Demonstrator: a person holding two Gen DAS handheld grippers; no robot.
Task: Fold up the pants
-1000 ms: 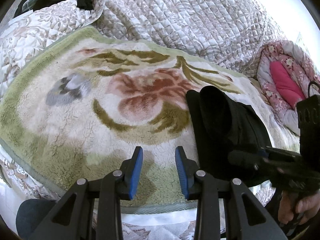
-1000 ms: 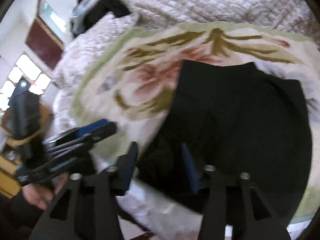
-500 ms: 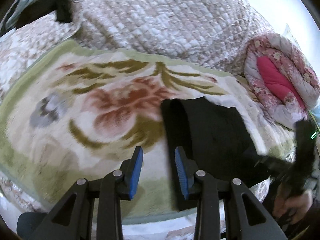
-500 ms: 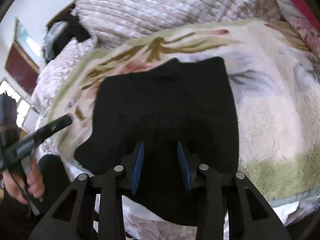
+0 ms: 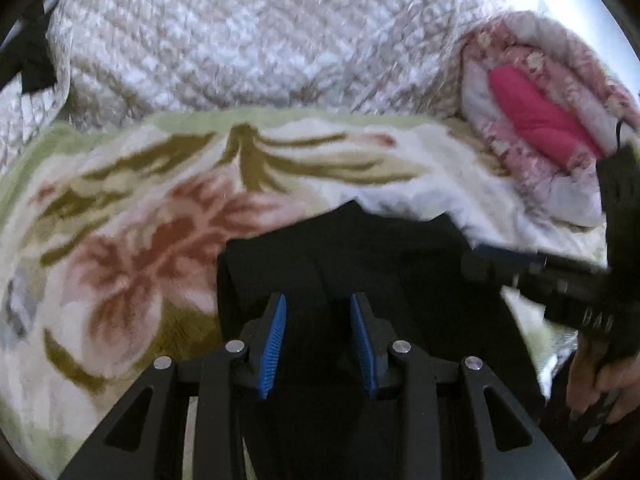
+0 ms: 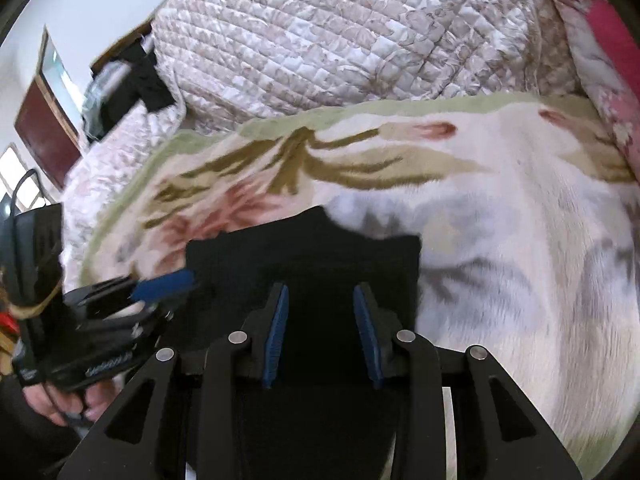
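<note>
Both grippers have swung in over the pants since a second ago, when the left one pointed at bare blanket. Pants [image 5: 352, 256], black, lie folded on the flowered blanket [image 5: 132, 240], near its front edge. Left gripper [image 5: 318, 340]: jaws partly apart, nothing pinched, dark cloth beneath. Right gripper [image 6: 320, 332]: jaws partly apart, narrower than before; whether the pads touch the cloth, cannot tell. Quilt [image 6: 340, 40] behind.
</note>
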